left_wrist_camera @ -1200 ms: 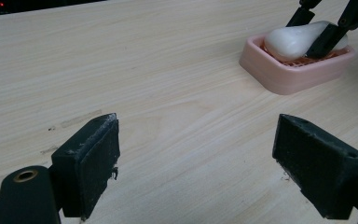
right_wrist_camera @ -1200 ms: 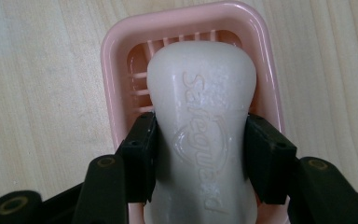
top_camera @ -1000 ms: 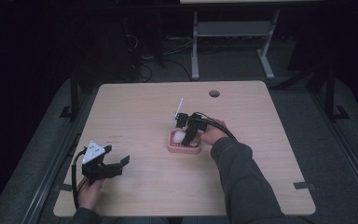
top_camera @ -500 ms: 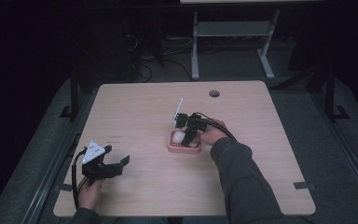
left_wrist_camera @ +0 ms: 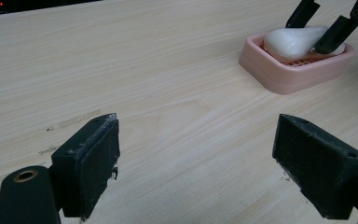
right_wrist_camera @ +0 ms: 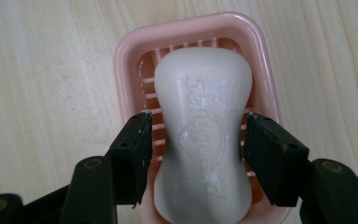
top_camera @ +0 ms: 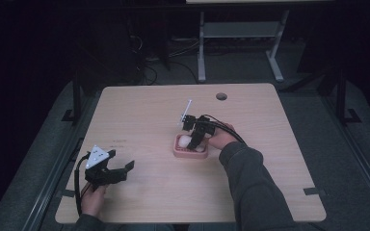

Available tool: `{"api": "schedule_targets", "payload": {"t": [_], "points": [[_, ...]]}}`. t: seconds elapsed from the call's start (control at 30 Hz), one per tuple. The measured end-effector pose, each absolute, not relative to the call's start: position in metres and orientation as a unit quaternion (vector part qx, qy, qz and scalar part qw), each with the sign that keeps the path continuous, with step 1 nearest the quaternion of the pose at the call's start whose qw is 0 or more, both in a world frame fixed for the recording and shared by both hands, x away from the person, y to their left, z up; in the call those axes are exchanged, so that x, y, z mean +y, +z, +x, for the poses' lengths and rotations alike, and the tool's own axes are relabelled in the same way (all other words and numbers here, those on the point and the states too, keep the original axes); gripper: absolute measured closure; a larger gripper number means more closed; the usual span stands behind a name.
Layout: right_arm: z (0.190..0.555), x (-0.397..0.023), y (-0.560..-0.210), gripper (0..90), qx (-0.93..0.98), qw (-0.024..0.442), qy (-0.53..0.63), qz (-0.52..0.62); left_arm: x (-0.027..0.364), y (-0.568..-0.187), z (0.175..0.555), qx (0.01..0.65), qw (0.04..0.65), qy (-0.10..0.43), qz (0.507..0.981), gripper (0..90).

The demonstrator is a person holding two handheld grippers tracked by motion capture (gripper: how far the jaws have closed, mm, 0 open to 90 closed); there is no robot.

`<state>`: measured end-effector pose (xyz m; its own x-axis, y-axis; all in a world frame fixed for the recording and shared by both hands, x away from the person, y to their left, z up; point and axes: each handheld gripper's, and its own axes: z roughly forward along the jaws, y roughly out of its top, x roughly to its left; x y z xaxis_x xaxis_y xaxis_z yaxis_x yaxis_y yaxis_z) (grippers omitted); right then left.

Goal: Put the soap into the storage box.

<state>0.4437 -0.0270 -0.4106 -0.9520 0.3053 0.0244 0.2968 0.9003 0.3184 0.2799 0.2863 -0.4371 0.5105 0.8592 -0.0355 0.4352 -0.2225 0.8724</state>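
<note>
Mid-table, right claw [right_wrist_camera: 196, 140] straddles soap [right_wrist_camera: 204, 135], narrowly apart.

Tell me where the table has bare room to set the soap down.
Bare wood: the far-left stretch beyond the left gripper, the near middle between both grippers, and the right side past the sleeve. Crowded: the centre, where the right gripper straddles the soap in its pink dish.

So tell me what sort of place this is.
Likely a lab or recording workspace, not a home: a bare wooden table in a dark room, cables on the floor, and a metal-framed stand behind.
</note>
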Motion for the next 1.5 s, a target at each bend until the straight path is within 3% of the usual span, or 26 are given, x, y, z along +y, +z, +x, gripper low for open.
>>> {"api": "schedule_targets", "payload": {"t": [1.5], "points": [[0.431, -0.062, -0.392, 38.4, 0.960, 0.020, 0.206, 0.189, 0.285, -0.438, 0.280, 0.434, 0.445, 0.236, 0.746, 14.1]]}}
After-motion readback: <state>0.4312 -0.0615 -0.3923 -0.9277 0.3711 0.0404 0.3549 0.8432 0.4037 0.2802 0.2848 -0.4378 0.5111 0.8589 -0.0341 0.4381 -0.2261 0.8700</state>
